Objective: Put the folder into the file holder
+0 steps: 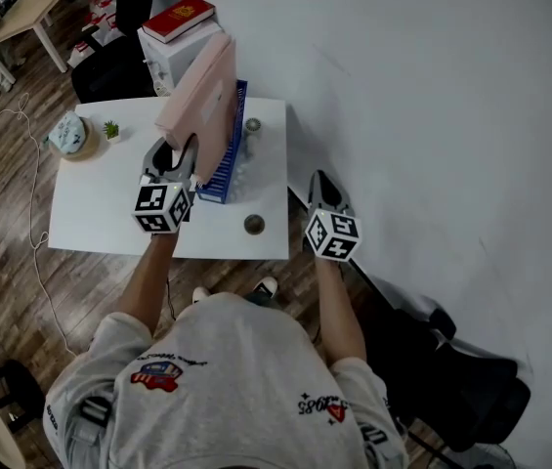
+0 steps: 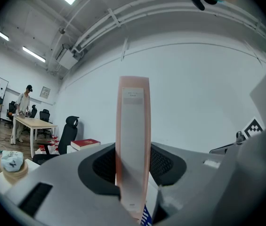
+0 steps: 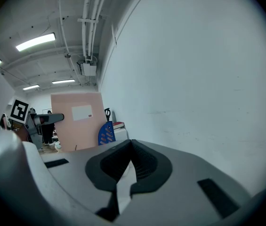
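My left gripper (image 1: 180,159) is shut on the lower edge of a pink folder (image 1: 202,91). The folder stands upright and tilted, just above and left of the blue slatted file holder (image 1: 225,164) on the white table (image 1: 100,213). In the left gripper view the folder's spine (image 2: 133,140) rises between the pads, and a bit of the blue holder (image 2: 145,216) shows below it. My right gripper (image 1: 320,186) hangs off the table's right edge near the wall, shut and with nothing in it. From there the right gripper view shows the folder's face (image 3: 76,121) and the holder (image 3: 106,133).
A red book (image 1: 178,18) lies on a white cabinet behind the table. A small plant (image 1: 111,130) and a pale blue object on a round board (image 1: 68,133) sit at the table's left. Two small round items (image 1: 254,225) (image 1: 253,124) lie near the holder. The white wall (image 1: 432,115) is close on the right.
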Demonstrator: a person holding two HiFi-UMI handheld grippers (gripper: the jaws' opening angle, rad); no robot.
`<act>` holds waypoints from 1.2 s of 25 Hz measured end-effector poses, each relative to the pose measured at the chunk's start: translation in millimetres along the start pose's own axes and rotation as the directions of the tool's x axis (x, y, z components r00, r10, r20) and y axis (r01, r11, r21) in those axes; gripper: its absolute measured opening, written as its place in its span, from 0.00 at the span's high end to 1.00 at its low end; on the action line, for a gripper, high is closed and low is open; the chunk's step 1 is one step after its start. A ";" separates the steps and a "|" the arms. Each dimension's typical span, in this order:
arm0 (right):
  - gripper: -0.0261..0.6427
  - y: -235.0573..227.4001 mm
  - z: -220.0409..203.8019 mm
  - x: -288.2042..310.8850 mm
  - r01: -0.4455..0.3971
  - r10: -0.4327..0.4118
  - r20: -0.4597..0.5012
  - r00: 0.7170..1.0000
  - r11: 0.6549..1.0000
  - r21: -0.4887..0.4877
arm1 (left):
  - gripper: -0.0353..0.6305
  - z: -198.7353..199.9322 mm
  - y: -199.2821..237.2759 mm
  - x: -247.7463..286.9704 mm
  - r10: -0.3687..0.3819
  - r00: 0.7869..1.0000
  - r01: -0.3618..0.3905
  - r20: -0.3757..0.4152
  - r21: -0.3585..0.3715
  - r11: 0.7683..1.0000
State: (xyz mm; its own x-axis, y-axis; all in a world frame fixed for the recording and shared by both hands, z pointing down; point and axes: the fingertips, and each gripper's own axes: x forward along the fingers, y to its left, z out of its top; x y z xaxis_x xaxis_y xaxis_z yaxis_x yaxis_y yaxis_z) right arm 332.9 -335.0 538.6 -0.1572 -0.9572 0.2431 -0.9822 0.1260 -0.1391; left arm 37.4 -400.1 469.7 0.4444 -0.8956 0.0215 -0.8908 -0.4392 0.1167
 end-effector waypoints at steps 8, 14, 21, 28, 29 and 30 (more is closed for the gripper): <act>0.95 -8.1 -2.7 -0.4 0.013 -0.013 -0.009 1.000 1.000 0.006 | 0.71 -11.4 -3.1 6.7 0.012 1.000 -0.012 -0.001 0.012 1.000; 0.95 -6.9 -5.5 -0.5 0.017 -0.017 -0.017 1.000 1.000 0.007 | 0.71 -8.8 -10.4 6.8 0.016 1.000 -0.016 0.020 0.026 1.000; 0.95 -9.3 -9.6 -1.6 0.022 -0.022 -0.025 0.999 1.000 0.008 | 0.72 -23.8 -8.6 10.0 0.078 0.996 -0.078 0.031 -0.004 0.997; 0.95 -14.2 -12.2 -7.5 0.033 -0.033 -0.028 0.999 0.999 0.009 | 0.72 -40.0 -16.7 12.5 0.080 0.997 -0.080 0.021 -0.007 0.997; 0.95 -14.9 -12.6 -7.8 0.034 -0.034 -0.029 0.999 0.999 0.009 | 0.72 -42.6 -16.8 13.4 0.083 0.996 -0.083 0.015 -0.006 0.997; 0.95 -15.6 -13.2 -8.2 0.036 -0.035 -0.030 0.999 0.999 0.010 | 0.71 -45.5 -16.6 14.3 0.086 0.996 -0.086 0.009 -0.005 0.996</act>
State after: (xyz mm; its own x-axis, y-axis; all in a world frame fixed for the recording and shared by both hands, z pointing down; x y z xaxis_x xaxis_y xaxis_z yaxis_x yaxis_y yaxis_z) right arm 348.1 -325.7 551.5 -0.1254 -0.9529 0.2761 -0.9862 0.0893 -0.1396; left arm 62.8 -402.3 513.3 0.3657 -0.9304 0.0229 -0.9251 -0.3607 0.1191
